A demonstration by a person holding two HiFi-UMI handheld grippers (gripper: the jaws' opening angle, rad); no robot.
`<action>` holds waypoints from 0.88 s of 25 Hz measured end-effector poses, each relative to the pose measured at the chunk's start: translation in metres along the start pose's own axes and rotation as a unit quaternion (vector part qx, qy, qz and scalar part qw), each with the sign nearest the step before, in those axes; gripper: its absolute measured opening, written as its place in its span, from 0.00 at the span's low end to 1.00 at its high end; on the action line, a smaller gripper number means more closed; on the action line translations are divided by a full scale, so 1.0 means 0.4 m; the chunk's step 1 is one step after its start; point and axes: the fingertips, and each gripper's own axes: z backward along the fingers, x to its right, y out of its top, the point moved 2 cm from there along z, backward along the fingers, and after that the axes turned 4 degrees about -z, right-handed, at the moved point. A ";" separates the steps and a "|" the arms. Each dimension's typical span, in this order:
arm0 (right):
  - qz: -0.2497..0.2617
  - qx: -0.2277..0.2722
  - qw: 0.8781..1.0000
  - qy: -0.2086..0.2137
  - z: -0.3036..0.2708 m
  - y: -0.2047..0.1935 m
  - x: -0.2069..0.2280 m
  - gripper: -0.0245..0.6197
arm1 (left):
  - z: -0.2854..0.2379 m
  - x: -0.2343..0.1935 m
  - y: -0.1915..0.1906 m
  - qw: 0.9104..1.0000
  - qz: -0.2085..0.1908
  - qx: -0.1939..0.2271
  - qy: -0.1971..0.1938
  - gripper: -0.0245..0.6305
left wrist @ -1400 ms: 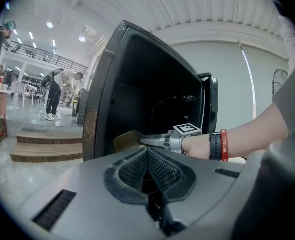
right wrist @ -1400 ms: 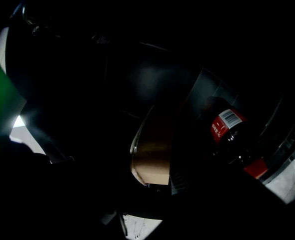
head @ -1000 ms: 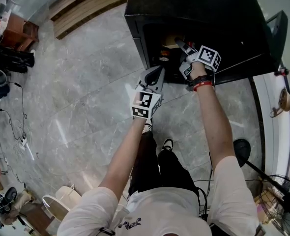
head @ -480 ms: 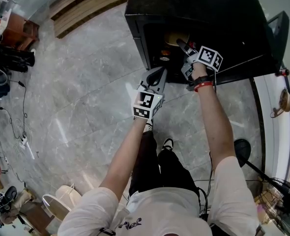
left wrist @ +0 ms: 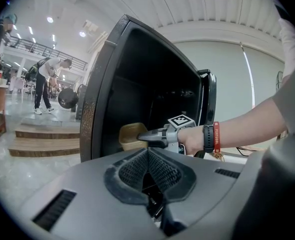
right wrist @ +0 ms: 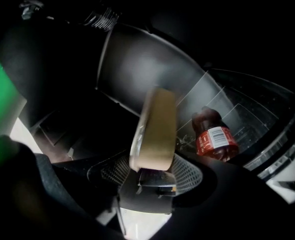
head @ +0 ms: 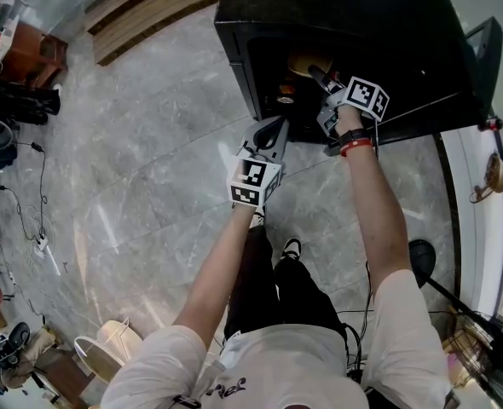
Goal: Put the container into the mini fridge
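The black mini fridge (head: 337,15) stands open on the marble floor, its dark inside facing me. My right gripper (head: 318,77) reaches into the opening, shut on a tan container (head: 307,61) that it holds just inside. In the right gripper view the container (right wrist: 155,126) stands on edge between the jaws, with the fridge's shelf behind it. From the left gripper view, the container (left wrist: 131,135) shows in the fridge (left wrist: 137,74) mouth. My left gripper (head: 270,132) hangs in front of the fridge's lower edge, shut and empty.
A red-labelled bottle (right wrist: 215,136) lies inside the fridge to the right of the container; small items (head: 284,100) sit low in the opening. The fridge door (head: 482,54) is swung open at the right. Wooden steps (head: 149,7) lie to the left.
My right gripper has pushed the container slightly farther into the fridge opening. The left gripper has stayed in place.
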 end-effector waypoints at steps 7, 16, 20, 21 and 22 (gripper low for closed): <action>0.001 0.001 1.000 -0.022 0.012 0.005 0.014 0.48 | -0.002 0.008 0.000 1.000 0.003 -0.001 -0.001 0.07; 0.127 0.000 0.986 -0.109 0.028 0.020 0.027 0.65 | 0.006 0.011 -0.008 1.000 0.006 -0.005 0.000 0.07; 0.193 0.016 0.973 -0.128 0.038 0.029 0.034 0.75 | 0.005 0.013 -0.013 1.000 0.008 -0.007 0.000 0.07; 0.203 0.022 0.970 -0.133 0.042 0.033 0.038 0.76 | 0.004 0.014 -0.014 1.000 0.008 -0.007 0.000 0.07; 0.212 0.027 0.967 -0.138 0.046 0.036 0.041 0.78 | 0.003 0.014 -0.015 1.000 0.009 -0.006 0.000 0.07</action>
